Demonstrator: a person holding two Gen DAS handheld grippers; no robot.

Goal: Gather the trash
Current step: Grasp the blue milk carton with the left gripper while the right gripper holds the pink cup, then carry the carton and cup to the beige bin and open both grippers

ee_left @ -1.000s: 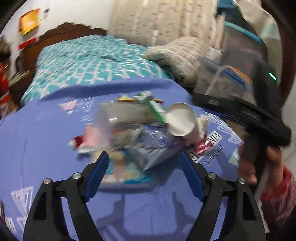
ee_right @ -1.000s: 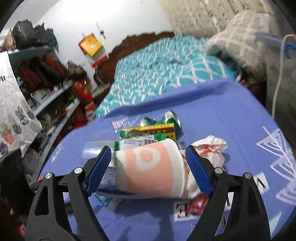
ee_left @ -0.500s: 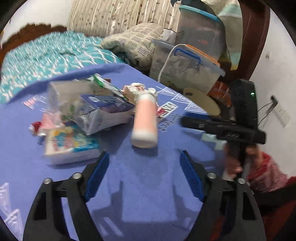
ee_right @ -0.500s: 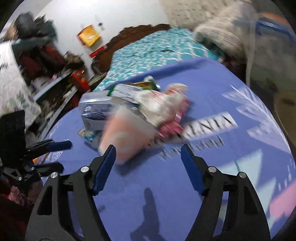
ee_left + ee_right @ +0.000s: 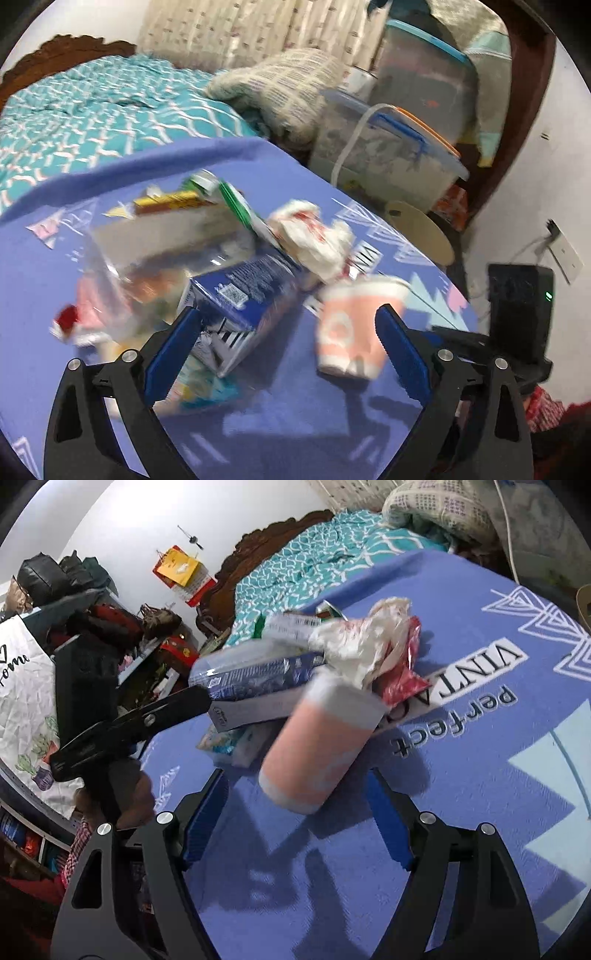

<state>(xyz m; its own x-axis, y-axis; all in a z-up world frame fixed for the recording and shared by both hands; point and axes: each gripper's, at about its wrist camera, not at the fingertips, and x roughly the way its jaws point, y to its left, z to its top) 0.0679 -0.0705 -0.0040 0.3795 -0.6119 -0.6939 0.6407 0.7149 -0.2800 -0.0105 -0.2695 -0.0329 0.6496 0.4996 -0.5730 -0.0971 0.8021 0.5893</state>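
The pink paper cup lies on its side on the blue cloth, at the near edge of the trash pile; behind the cup sit a blue carton and a crumpled white wrapper. The right gripper is wide open and holds nothing, with the cup just ahead of its jaws; the left gripper has just opened further and is empty too, the cup near its right finger. The cup looks light, thin and easy to crush; I would take it gently across the middle of its wall, because it may roll away.
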